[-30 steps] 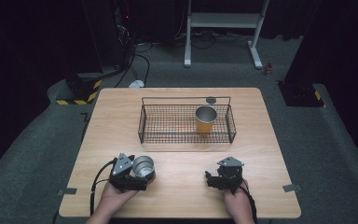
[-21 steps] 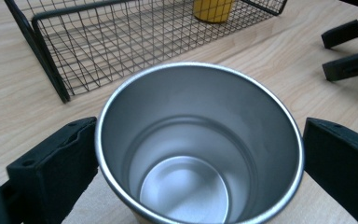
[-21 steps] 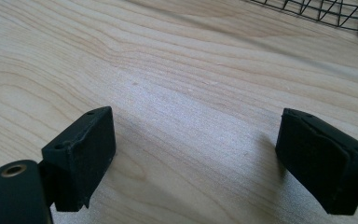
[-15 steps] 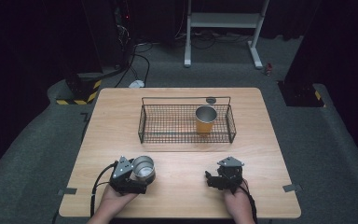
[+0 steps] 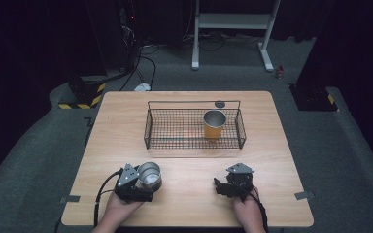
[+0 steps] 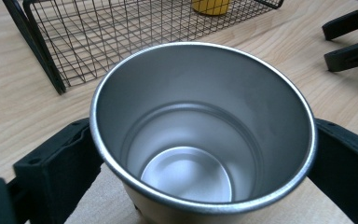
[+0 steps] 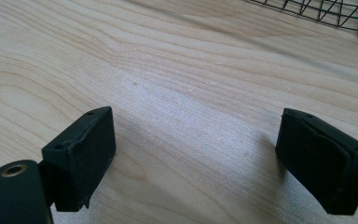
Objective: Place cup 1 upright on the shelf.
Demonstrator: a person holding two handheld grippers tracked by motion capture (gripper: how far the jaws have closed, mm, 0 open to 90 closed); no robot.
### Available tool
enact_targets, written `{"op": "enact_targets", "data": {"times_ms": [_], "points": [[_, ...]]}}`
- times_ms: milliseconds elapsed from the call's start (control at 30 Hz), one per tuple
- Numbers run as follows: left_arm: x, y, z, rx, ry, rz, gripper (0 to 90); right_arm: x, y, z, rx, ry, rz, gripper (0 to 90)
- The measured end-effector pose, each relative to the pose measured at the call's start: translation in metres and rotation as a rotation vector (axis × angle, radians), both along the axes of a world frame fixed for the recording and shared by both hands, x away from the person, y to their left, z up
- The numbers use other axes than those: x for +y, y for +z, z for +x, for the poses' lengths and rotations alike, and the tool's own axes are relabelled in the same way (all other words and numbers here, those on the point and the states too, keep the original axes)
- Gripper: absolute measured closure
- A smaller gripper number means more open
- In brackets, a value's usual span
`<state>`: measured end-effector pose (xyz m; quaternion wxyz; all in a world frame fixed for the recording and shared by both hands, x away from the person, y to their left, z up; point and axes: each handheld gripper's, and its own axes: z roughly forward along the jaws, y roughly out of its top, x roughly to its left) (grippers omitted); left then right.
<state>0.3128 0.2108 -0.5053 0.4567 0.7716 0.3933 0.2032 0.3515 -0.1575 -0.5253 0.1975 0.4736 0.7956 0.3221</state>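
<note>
Left gripper (image 5: 143, 180) has its two black jaws closed against opposite sides of a steel cup (image 6: 203, 135), one pad on each flank just under the rolled rim, so I judge the hold firm. From the left gripper view I look straight down into the cup: its mouth points up toward the camera and its long axis runs upright, tipped only slightly, with the round base low between the jaws. I cannot tell whether that base touches the surface (image 5: 189, 204) or hangs just above it.

I read the cup as thin-walled metal: light, stiff, not fragile, but smooth and slippery, and tapered so it narrows downward. A squeeze low on the wall could let it slide up and out; gripping high, where the rim gives a lip, seems the safer place, and that is about where I hold it. Too hard a pinch might dent the wall.

Ahead of this gripper, across bare wood, sits a black wire basket (image 5: 150, 127), and toward its far right end stands an orange cup (image 5: 214, 124), upright with its mouth up.

Well off to the side, the right gripper (image 5: 222, 187) rests low over the surface with its jaws spread wide and nothing between them.
</note>
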Motion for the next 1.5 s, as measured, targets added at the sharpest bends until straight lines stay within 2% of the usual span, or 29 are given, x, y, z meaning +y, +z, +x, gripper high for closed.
{"op": "enact_targets", "data": {"times_ms": [167,300,467,700,933,1000,1133,1233,1500], "points": [[0.000,-0.001,-0.001,0.002,0.004,-0.008,8.2,0.000,0.000,0.000,0.000,0.000,0.000,11.9],[0.000,0.000,-0.002,-0.012,0.025,-0.014,13.4,0.000,0.000,0.000,0.000,0.000,0.000,11.9],[0.000,-0.001,-0.003,-0.038,0.022,-0.005,17.9,0.000,0.000,0.000,0.000,0.000,0.000,11.9],[0.003,0.002,-0.005,-0.050,0.030,-0.007,18.6,0.000,0.000,0.000,0.000,0.001,0.000,11.9],[0.004,0.008,-0.008,-0.073,0.038,-0.035,18.7,0.000,0.000,0.000,0.000,0.000,0.000,11.9],[0.005,0.009,-0.008,-0.083,0.048,-0.029,18.7,0.000,0.000,0.000,0.000,0.000,0.000,11.9],[0.007,0.009,-0.008,-0.072,0.058,-0.043,18.7,0.000,0.000,0.000,0.000,0.000,0.000,11.9],[0.010,0.010,-0.008,-0.086,0.053,-0.053,18.7,0.000,0.000,0.000,0.000,0.000,0.000,11.9],[0.015,0.007,-0.006,-0.100,0.073,-0.046,18.8,0.000,0.000,0.000,0.001,0.004,0.000,11.7]]}}
